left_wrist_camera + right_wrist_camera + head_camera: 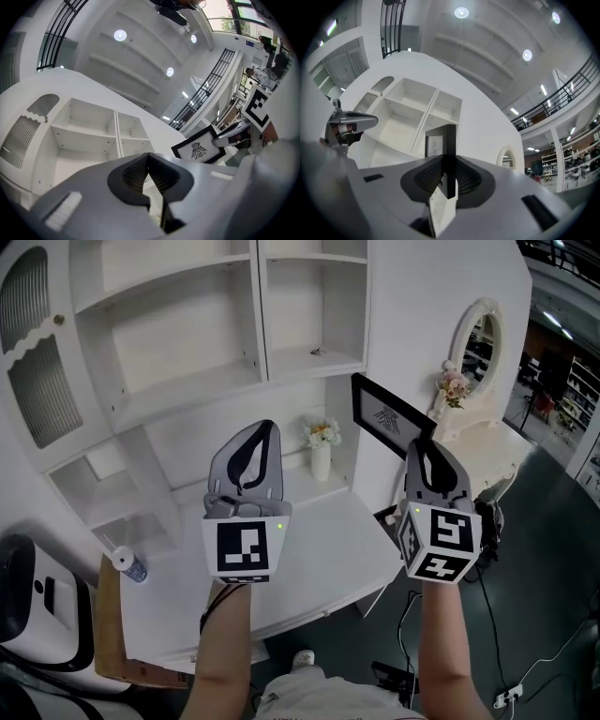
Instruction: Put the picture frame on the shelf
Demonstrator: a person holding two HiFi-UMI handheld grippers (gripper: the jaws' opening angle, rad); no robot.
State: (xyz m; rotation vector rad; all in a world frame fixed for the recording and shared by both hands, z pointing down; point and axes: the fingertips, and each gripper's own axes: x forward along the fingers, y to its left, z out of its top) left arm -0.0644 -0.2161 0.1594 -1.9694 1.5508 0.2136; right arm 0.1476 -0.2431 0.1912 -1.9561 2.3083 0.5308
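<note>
Both forearms reach forward side by side. The left gripper (255, 435) has its fingers pressed together, empty. The right gripper (424, 454) pinches the picture frame (386, 416) by its edge.

Tilted black picture frame (386, 414) near shelf (291, 364)

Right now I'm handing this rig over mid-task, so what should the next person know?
Left gripper: shut, empty, raised before the shelf unit.
Right gripper: shut on the edge of the picture frame, which is held in the air and is not yet on any shelf.
Done: the frame is in hand.
Left: set it on a shelf, then release.
</note>
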